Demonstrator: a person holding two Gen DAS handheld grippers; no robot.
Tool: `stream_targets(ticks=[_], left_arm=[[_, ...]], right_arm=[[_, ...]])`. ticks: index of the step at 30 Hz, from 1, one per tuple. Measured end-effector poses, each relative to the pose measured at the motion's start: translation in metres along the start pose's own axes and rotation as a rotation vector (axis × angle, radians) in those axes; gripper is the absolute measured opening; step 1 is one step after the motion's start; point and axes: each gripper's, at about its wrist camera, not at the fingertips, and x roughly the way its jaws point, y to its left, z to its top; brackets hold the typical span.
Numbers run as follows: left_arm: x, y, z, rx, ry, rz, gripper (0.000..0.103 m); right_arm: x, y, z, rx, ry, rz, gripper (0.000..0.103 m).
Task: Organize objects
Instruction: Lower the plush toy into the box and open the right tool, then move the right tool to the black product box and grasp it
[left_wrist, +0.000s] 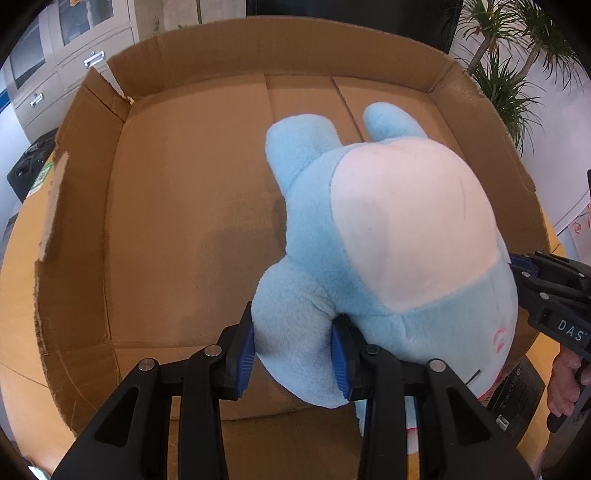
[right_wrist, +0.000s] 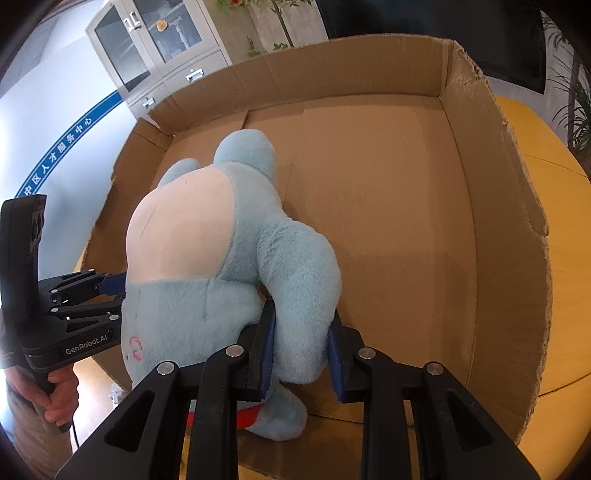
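Observation:
A light blue plush toy (left_wrist: 369, 236) with a white belly hangs over a wide, shallow cardboard box (left_wrist: 177, 206). My left gripper (left_wrist: 293, 356) is shut on one of its plush arms, blue pads pressed into the fur. In the right wrist view the same plush toy (right_wrist: 221, 273) hangs belly up, its two feet pointing into the cardboard box (right_wrist: 406, 221). My right gripper (right_wrist: 301, 354) is shut on the other arm. Each gripper shows in the other's view: the right gripper (left_wrist: 517, 264) at the toy's right side, the left gripper (right_wrist: 118, 291) at its left side.
The box stands on a yellow table (right_wrist: 569, 280), its walls low and torn at the rims. A grey cabinet (right_wrist: 159, 48) stands behind, and potted plants (left_wrist: 517, 66) to the right. A dark packet (left_wrist: 517, 391) lies under the toy's head. A hand (right_wrist: 55, 395) grips the left handle.

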Motion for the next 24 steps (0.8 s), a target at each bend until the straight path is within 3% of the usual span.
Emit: stream_targets(ticks=[4,6,9,12,15,24], left_arm=[[0.01,0.006,-0.003,-0.044,0.043,-0.002,0.039],[0.006,0.007,-0.003,-0.061,0.035,0.034,0.055],[-0.009,0.007,-0.006,-0.073,-0.002,0.06,0.07],[-0.034,0.007,-0.01,-0.088,-0.045,0.064,0.077],[-0.068,0.008,-0.016,-0.106,-0.117,0.072,0.08],[-0.151,0.007,-0.054,-0.156,-0.213,0.008,0.082]], right_arm=[[0.012,-0.007,-0.002,0.011,0.044,-0.001,0.024],[0.014,-0.008,-0.002,0.018,0.054,-0.012,0.027],[0.01,-0.016,-0.006,0.03,0.057,-0.026,0.03],[-0.011,-0.022,-0.011,0.054,0.015,-0.038,0.05],[-0.037,-0.025,-0.015,0.073,-0.041,-0.037,0.062],[-0.138,-0.016,-0.05,0.037,-0.179,0.028,0.072]])
